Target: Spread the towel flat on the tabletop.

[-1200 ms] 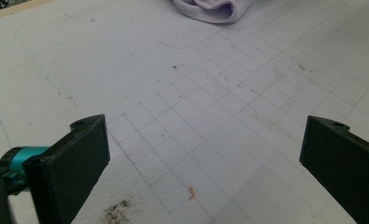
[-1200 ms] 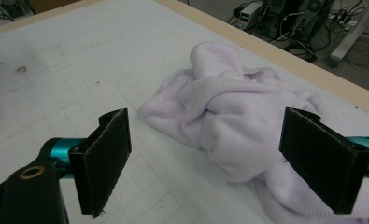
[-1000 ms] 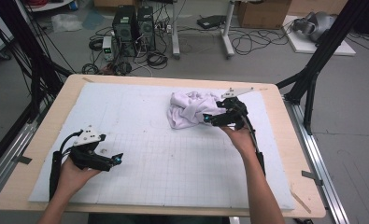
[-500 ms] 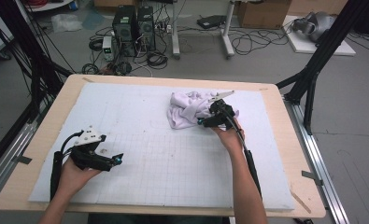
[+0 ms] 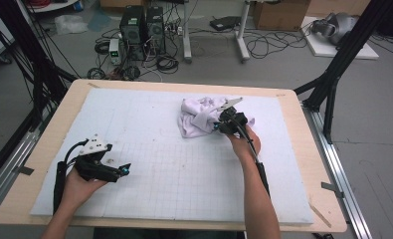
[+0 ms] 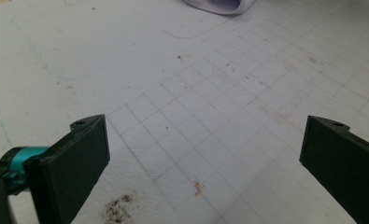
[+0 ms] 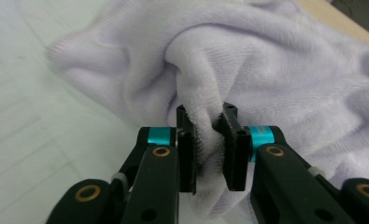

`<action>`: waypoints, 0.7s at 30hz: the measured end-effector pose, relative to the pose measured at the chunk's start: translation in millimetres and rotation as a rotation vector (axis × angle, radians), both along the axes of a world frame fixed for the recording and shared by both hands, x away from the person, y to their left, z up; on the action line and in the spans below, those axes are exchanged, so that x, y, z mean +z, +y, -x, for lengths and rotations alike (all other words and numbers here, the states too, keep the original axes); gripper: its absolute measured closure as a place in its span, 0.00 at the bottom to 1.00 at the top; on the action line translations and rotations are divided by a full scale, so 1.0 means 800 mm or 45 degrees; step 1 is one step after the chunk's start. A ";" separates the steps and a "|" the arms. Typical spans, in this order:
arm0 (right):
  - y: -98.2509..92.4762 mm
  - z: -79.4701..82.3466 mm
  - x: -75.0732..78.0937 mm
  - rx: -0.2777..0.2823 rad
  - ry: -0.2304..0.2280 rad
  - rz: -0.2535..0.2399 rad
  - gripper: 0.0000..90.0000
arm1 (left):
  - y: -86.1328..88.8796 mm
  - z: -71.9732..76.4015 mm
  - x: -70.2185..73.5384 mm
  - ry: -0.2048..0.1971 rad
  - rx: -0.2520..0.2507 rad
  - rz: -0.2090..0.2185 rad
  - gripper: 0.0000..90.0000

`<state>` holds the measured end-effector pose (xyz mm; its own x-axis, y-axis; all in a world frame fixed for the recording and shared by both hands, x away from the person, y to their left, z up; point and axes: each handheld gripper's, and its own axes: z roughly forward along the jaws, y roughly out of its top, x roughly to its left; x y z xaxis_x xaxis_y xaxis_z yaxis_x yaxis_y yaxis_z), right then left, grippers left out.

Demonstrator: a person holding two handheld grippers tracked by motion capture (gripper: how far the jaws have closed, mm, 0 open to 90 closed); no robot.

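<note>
A crumpled pale lilac towel lies on the white gridded mat, toward its far middle. My right gripper sits at the towel's right side; its jaws have just been closing and now pinch a fold of the towel between the pads, seen close up in the right gripper view. My left gripper rests low over the mat's near left, jaws wide apart with nothing between them. An edge of the towel peeks in at the top of the left gripper view.
The mat lies on a light wooden table with black frame posts at its corners. Computer towers, cables and boxes stand on the floor beyond the far edge. A dark smudge marks the mat near my left gripper.
The right hand moved forward and down into the towel and its jaws came together on a fold. The left hand stayed put.
</note>
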<state>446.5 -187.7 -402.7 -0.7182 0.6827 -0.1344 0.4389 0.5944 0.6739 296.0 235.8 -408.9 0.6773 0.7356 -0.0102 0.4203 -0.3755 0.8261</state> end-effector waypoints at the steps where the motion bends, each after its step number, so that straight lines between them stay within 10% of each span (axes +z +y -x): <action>1: 0.000 0.003 0.005 0.025 -0.016 -0.004 0.89 | 0.000 0.000 0.001 0.003 -0.001 0.001 0.02; 7: -0.005 0.025 0.045 0.093 -0.002 -0.147 0.90 | 0.002 0.002 0.002 -0.008 0.009 0.004 0.02; 21: 0.026 0.125 0.126 0.456 -0.050 -0.209 0.90 | 0.004 0.004 0.008 -0.025 0.008 0.022 0.02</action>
<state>346.1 -167.0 -301.6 -0.9113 0.4046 -0.0764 0.1953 0.5879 0.7850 292.7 239.1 -402.6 0.6730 0.7396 -0.0097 0.4060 -0.3584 0.8406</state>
